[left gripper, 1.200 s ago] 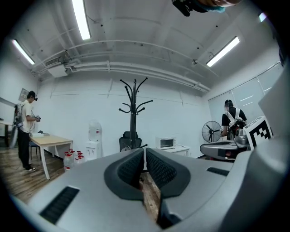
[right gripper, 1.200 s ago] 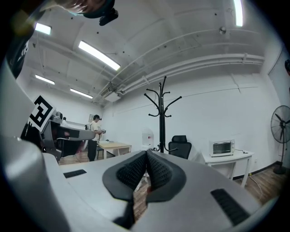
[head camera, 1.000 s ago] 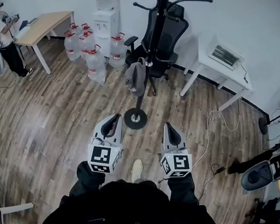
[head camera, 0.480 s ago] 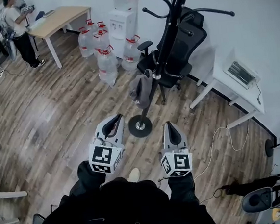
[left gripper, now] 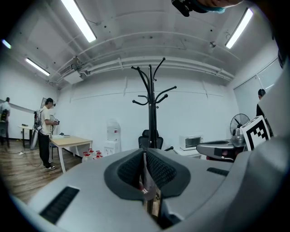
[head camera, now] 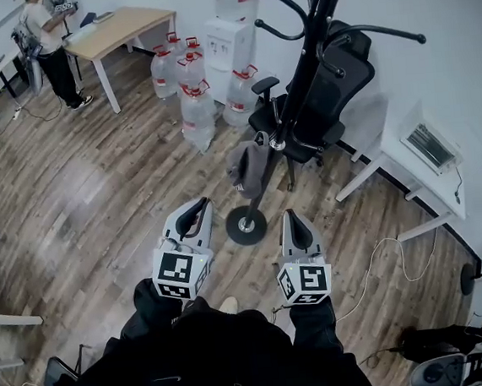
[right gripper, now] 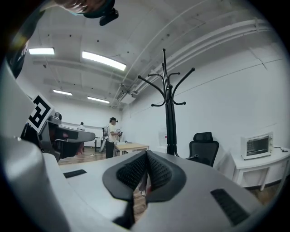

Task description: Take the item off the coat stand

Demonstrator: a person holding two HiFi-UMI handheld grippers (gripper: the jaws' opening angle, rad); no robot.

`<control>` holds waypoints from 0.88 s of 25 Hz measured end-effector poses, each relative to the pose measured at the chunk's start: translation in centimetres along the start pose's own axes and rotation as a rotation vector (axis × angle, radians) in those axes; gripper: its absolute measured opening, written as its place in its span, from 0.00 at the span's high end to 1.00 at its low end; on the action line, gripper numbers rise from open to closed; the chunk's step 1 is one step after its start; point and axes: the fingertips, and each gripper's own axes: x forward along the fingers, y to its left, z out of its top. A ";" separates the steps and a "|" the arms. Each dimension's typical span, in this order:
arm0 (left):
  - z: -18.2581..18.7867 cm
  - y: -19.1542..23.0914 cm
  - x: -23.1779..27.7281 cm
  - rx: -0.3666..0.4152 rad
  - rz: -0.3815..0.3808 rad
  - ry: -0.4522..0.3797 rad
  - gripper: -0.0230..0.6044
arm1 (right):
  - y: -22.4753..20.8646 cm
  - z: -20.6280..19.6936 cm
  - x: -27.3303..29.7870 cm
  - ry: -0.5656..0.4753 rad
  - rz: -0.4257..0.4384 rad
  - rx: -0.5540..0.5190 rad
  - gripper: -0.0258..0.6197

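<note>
Left claw (head camera: 196, 206) and right claw (head camera: 293, 218) both closed, holding nothing, pointing toward coat stand (head camera: 300, 72); grey item (head camera: 245, 165), possibly cap, hanging low on it.

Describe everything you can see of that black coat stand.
The coat stand is black, apparently metal: a slim upright pole with curved hooks branching near the top and a round base on the wood floor. What looks like a grey cap hangs partway down its pole. A black office chair sits right behind.
</note>
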 end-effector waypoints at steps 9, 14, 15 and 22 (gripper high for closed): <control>-0.5 1.5 2.2 -0.004 0.044 0.018 0.90 | -0.6 -1.0 3.6 0.017 0.048 0.012 0.94; -1.4 3.3 3.7 -0.012 0.053 0.036 0.90 | -0.3 -1.7 6.2 0.032 0.061 0.017 0.94; -1.5 3.7 4.2 -0.013 0.050 0.039 0.90 | -0.4 -1.9 6.8 0.036 0.059 0.019 0.94; -2.4 6.9 7.9 -0.028 0.022 0.067 0.90 | -0.1 -3.0 11.6 0.064 0.043 0.033 0.94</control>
